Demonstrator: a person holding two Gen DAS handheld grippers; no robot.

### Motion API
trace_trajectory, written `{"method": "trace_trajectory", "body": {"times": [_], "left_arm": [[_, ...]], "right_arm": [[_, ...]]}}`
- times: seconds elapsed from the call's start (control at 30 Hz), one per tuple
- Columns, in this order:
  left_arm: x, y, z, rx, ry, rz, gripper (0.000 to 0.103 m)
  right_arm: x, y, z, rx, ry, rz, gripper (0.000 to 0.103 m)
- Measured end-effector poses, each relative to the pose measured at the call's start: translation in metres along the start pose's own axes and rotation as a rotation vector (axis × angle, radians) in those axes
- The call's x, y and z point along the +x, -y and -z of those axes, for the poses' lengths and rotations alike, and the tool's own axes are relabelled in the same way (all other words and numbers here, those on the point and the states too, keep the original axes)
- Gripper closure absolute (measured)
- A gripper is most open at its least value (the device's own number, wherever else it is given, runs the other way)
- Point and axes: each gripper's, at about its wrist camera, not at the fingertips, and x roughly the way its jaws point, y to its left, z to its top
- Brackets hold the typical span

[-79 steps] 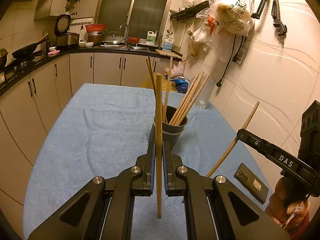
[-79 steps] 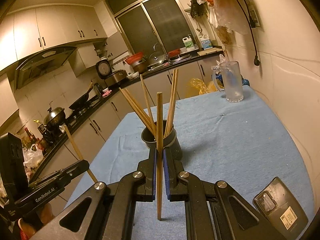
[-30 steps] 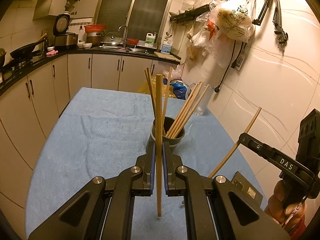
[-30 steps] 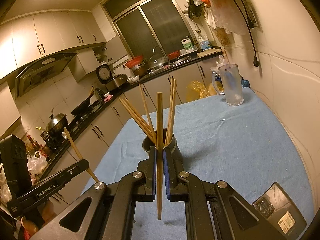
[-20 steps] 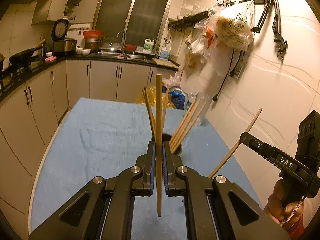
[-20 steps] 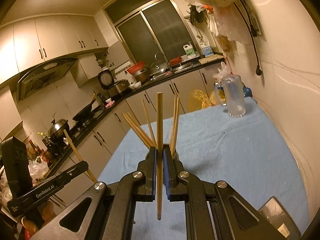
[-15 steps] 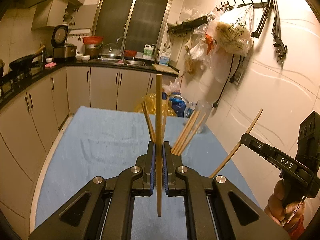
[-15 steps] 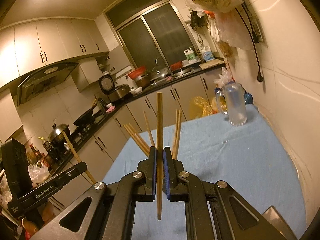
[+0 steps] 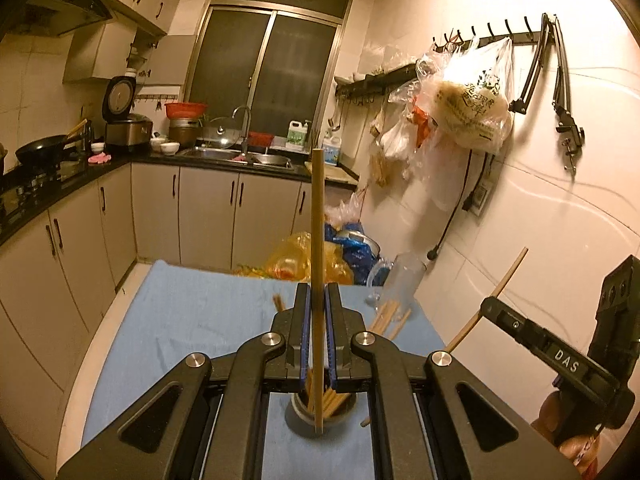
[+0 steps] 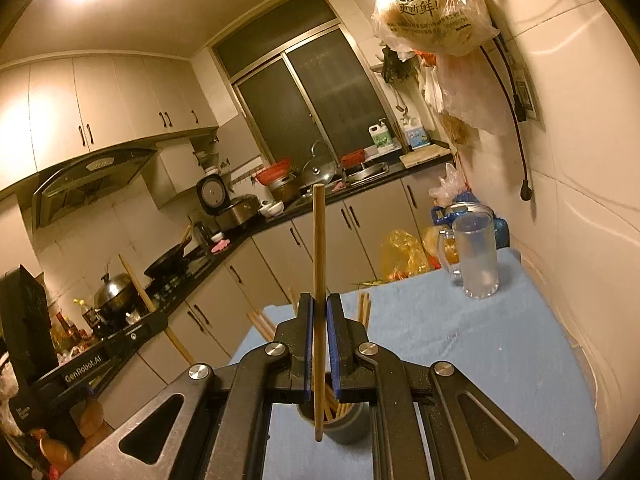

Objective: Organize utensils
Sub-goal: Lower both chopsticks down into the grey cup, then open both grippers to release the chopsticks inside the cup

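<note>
My left gripper [image 9: 316,300] is shut on a wooden chopstick [image 9: 317,240] held upright. Its lower tip hangs over the dark cup [image 9: 298,424], which holds several chopsticks and shows below the jaws. My right gripper [image 10: 319,300] is shut on another wooden chopstick [image 10: 319,248], also upright, its tip over the same cup [image 10: 352,426]. The right gripper shows at the right of the left wrist view [image 9: 496,308]. The left gripper shows at the left of the right wrist view [image 10: 156,322].
The cup stands on a table with a blue cloth [image 9: 192,320]. A frosted glass mug [image 10: 476,256] stands at the far right corner by the tiled wall. Plastic bags [image 9: 472,108] hang on the wall. Kitchen cabinets and a counter lie beyond.
Both grippers have risen and moved forward over the cup. The cup now shows below the jaws instead of in front of them. Both still grip their chopsticks.
</note>
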Motion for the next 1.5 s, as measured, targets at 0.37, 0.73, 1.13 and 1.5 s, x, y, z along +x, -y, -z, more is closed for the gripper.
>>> {"method": "trace_trajectory", "body": {"times": [0.37,0.73,1.13,1.5], "left_arm": [[0.059,-0.007,0.009,-0.035,-0.026,-0.022,0.097],[0.098,-0.013,0.048,-0.015,-0.101,-0.044,0.097],[0.109,-0.021,0.068,-0.003,-0.129,-0.065,0.096],[0.117,-0.028,0.076,-0.002,-0.149,-0.073,0.095]], "right_arm": [[0.044,0.007,-0.006,-0.015,-0.002,0.044,0.095],[0.076,0.025,0.024,0.001,-0.096,0.065,0.095],[0.096,0.035,0.046,0.016,-0.159,0.075,0.095],[0.111,0.039,0.057,0.023,-0.2,0.082,0.095]]}}
